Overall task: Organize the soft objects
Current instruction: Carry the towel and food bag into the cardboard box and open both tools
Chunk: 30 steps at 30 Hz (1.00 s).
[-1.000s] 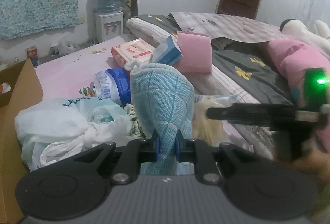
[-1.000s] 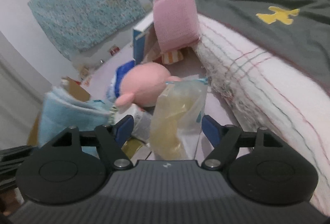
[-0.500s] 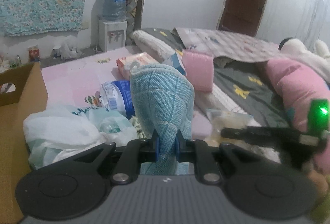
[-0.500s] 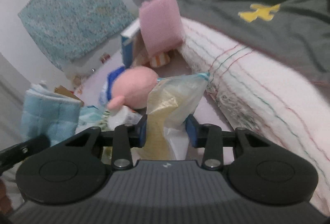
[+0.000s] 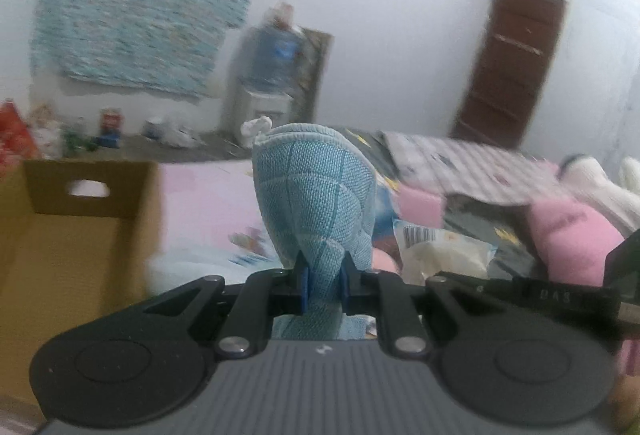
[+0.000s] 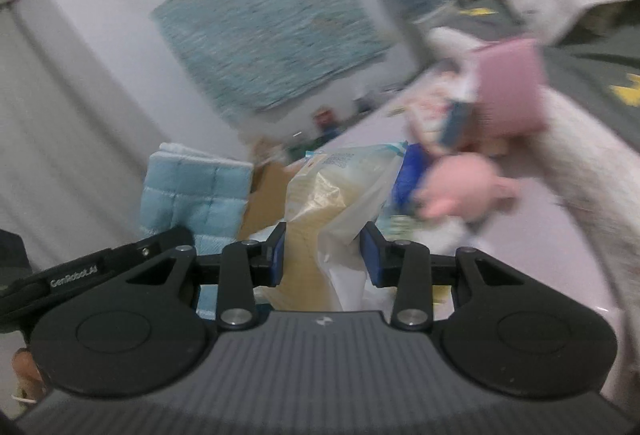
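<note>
My left claw (image 5: 322, 285) pinches a folded blue towel (image 5: 316, 199) upright beside an open cardboard box (image 5: 72, 219). My right claw (image 6: 325, 255), its jaws just closed, grips a clear bag of pale stuffing (image 6: 340, 191) above the cluttered bed (image 6: 560, 219).

Light-blue checked cloth (image 5: 316, 195); brown cardboard box (image 5: 72, 219).

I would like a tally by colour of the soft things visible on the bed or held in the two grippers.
Blue: 1, the blue quilted cloth in the left gripper.
Yellowish: 1, the clear bag of yellowish stuffing in the right gripper.
Pink: 3, the pink foam block, the small pink plush, the large pink plush.
Total: 5.
</note>
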Tool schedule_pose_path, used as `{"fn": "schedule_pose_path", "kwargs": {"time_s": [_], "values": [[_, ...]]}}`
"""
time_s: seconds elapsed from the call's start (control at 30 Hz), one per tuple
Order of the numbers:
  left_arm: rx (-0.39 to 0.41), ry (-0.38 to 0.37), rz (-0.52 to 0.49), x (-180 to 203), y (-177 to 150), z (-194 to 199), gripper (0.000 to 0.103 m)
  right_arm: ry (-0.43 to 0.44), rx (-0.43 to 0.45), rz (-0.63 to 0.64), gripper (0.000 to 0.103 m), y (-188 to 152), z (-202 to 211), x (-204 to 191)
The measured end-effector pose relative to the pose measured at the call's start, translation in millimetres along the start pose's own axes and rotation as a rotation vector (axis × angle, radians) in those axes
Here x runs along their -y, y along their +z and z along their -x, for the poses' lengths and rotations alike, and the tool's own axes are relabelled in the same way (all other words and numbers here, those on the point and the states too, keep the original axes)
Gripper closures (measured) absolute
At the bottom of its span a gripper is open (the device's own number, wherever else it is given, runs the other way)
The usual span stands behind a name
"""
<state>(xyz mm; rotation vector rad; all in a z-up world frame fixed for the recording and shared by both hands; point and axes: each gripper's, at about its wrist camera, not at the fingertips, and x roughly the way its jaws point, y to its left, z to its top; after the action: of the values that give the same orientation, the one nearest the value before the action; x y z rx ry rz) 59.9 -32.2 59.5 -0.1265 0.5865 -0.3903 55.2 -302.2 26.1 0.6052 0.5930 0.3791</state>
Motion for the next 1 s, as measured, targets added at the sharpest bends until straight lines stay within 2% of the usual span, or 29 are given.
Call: {"fn": "schedule_pose_path", "kwargs": {"time_s": [0.2, 0.27, 0.33, 0.47, 0.6, 0.77, 1.0], "values": [[0.056, 0.135, 0.064, -51.6, 16.2, 38.0, 0.088, 0.141, -0.105, 0.074, 0.066, 19.3, -54.5, -55.5], [0.075, 0.204, 0.078, -71.4, 22.6, 46.7, 0.088, 0.176, -0.145, 0.097, 0.066, 25.3, -75.3, -75.9], [0.079, 0.254, 0.096, -91.3, 30.3, 50.8, 0.087, 0.220, -0.189, 0.122, 0.066, 32.7, -101.5, -95.1], [0.062, 0.343, 0.141, -137.0, 45.5, 47.5, 0.087, 0.250, -0.293, 0.129, 0.066, 41.3, -160.2, -130.9], [0.036, 0.429, 0.147, -182.9, 56.2, 29.1, 0.087, 0.223, -0.385, 0.147, 0.066, 40.2, -225.3, -167.8], [-0.056, 0.467, 0.147, -232.0, 67.8, -13.1, 0.087, 0.144, -0.461, 0.164, 0.066, 36.0, -309.8, -207.3], [-0.192, 0.525, 0.131, -280.5, 70.8, -80.4, 0.087, 0.028, -0.555, 0.144, 0.066, 21.0, -409.7, -212.4]]}}
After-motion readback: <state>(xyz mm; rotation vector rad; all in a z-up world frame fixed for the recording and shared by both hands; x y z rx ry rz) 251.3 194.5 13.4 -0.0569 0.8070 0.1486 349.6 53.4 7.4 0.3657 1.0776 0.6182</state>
